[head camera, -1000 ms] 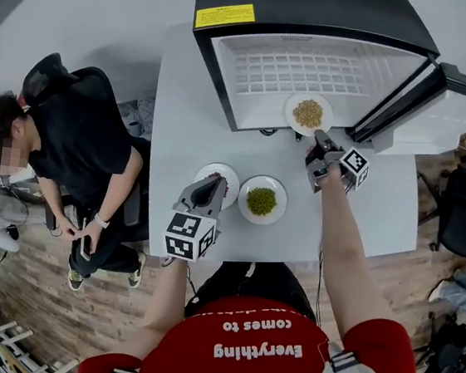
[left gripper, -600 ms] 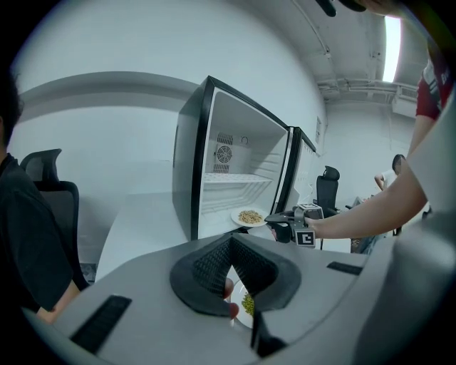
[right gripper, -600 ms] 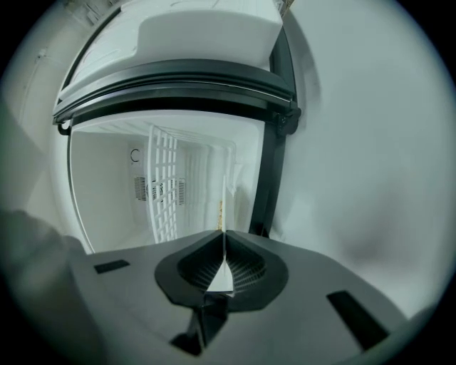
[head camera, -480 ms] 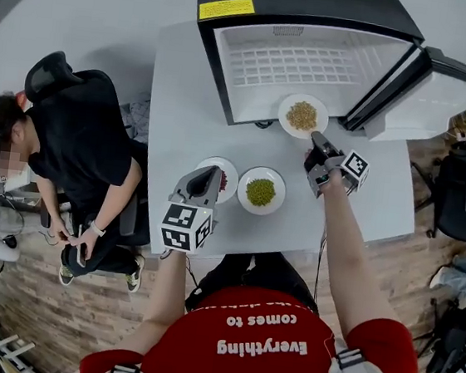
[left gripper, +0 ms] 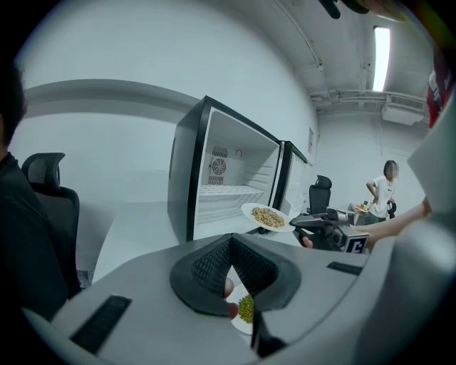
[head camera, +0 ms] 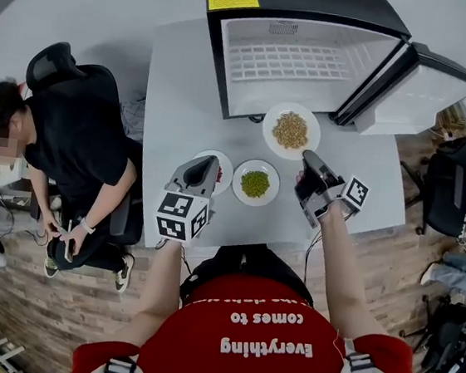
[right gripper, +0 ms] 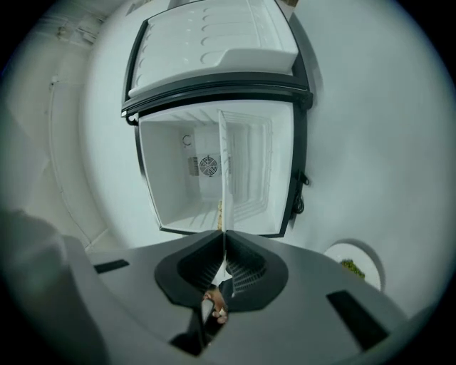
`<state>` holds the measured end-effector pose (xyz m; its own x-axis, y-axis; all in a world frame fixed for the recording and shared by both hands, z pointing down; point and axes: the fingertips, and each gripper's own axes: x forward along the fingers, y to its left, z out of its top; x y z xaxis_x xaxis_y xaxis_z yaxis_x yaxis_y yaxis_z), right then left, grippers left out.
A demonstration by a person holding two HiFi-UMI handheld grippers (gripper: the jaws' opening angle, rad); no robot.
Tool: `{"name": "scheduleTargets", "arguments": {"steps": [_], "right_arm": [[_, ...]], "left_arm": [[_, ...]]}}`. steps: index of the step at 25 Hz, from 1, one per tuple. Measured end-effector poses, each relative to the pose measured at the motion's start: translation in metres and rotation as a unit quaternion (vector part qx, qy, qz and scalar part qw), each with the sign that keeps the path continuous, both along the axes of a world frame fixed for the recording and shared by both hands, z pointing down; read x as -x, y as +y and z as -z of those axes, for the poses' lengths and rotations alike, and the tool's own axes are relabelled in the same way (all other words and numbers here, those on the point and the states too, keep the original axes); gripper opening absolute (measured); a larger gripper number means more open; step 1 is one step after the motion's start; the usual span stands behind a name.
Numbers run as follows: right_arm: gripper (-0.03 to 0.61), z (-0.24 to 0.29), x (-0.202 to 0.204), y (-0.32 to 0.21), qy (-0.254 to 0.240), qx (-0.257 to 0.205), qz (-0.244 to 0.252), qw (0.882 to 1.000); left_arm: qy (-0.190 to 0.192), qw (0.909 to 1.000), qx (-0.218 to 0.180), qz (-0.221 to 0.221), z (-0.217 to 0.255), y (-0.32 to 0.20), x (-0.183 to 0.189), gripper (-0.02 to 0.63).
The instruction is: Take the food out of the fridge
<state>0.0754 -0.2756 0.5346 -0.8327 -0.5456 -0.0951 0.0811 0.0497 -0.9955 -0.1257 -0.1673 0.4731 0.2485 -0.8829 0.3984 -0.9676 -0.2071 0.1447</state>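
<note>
Right gripper [head camera: 307, 156] is clamped on the near rim of the tan-food plate [head camera: 290, 130]. In the right gripper view we see that rim edge-on, pinched between the jaws [right gripper: 222, 178]. The plate is out of the fridge [head camera: 289, 62], held off the white table [head camera: 173, 91] just in front of the open compartment. The fridge door [head camera: 412, 85] is swung wide to the right.

Left gripper [head camera: 213, 164] has its jaws together at the tips with nothing in them. It hovers over the red-food plate [head camera: 227, 168] and covers most of it from the head view. We catch the red pieces through the gap behind the tips [left gripper: 228, 289].

The green-food plate [head camera: 255, 183] sits on the table just beside the red one — between the two grippers.

A seated person in black [head camera: 71, 138] is at the table's left edge.
</note>
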Motion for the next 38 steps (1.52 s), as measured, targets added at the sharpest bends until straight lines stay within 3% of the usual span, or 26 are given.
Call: {"name": "scheduleTargets", "arguments": {"steps": [12,25,38], "right_arm": [[0.02,0.047,-0.001,0.09,0.002,-0.041,0.022,0.999],[0.02,0.095,0.003,0.109,-0.005,-0.092,0.024,0.995],[0.02,0.102,0.01,0.113,-0.003,-0.099,0.029,0.995]], "left_arm": [[0.005,0.9991,-0.008,-0.04,0.0,0.009,-0.038,0.0],[0.01,0.9973,-0.018,-0.071,0.005,0.015,-0.066,0.0],[0.011,0.9969,-0.013,-0.077,0.002,0.016,-0.07,0.0]]}}
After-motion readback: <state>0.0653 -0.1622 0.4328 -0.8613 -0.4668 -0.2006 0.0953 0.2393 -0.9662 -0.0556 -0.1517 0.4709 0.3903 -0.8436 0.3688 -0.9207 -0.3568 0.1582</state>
